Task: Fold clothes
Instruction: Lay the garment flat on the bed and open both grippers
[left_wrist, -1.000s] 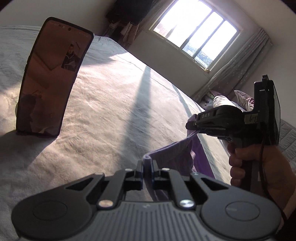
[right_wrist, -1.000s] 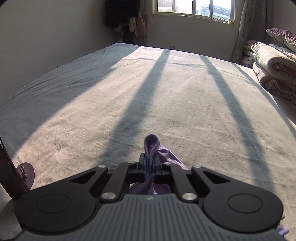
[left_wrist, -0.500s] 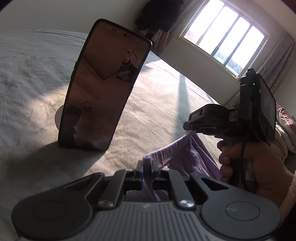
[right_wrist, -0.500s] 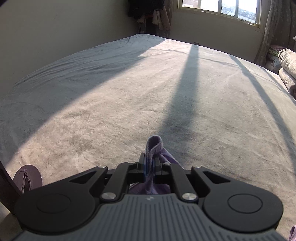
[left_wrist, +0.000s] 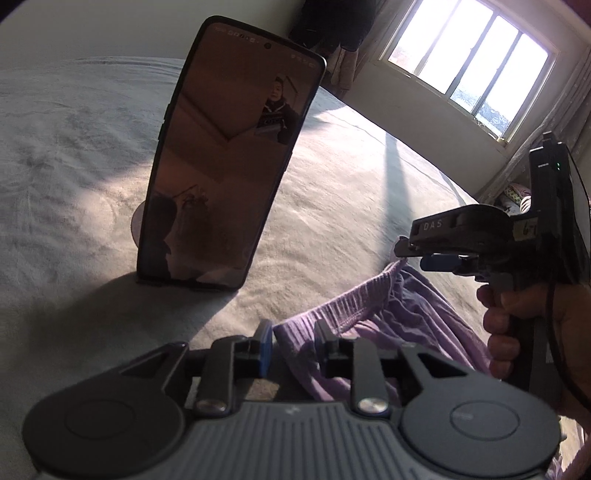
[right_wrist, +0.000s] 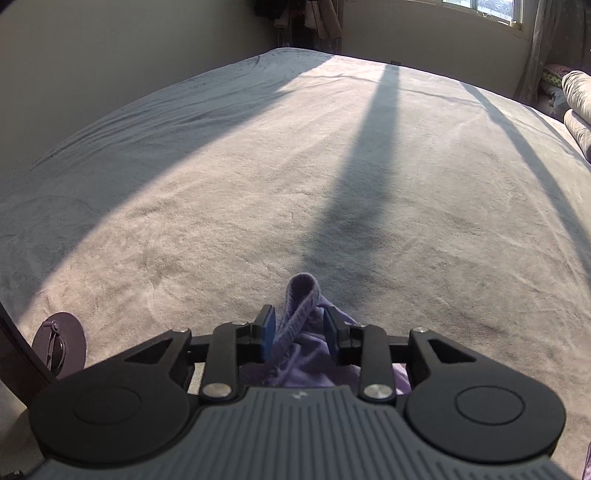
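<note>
Both pairs of fingers (left_wrist: 266, 341) stand parted around the purple waistband (left_wrist: 347, 301), left gripper (left_wrist: 293, 345) and right gripper (right_wrist: 299, 334) gripping nothing, so the garment (left_wrist: 413, 325) lies slack on the bed (right_wrist: 258, 184). Likeliest trouble: cloth bunching crooked; lesser: a swing toppling the propped phone (left_wrist: 229, 155) nearby.

Left gripper (left_wrist: 291, 341): grey ribbed housing, two black round side discs, black linkage arms with silver screws, one blue finger pad (left_wrist: 264, 347). Right gripper (right_wrist: 300, 334): same build; seen from the left wrist, its black body carries white "DAS" lettering, a green indicator light and a black cable beside the hand (left_wrist: 524, 325).
</note>
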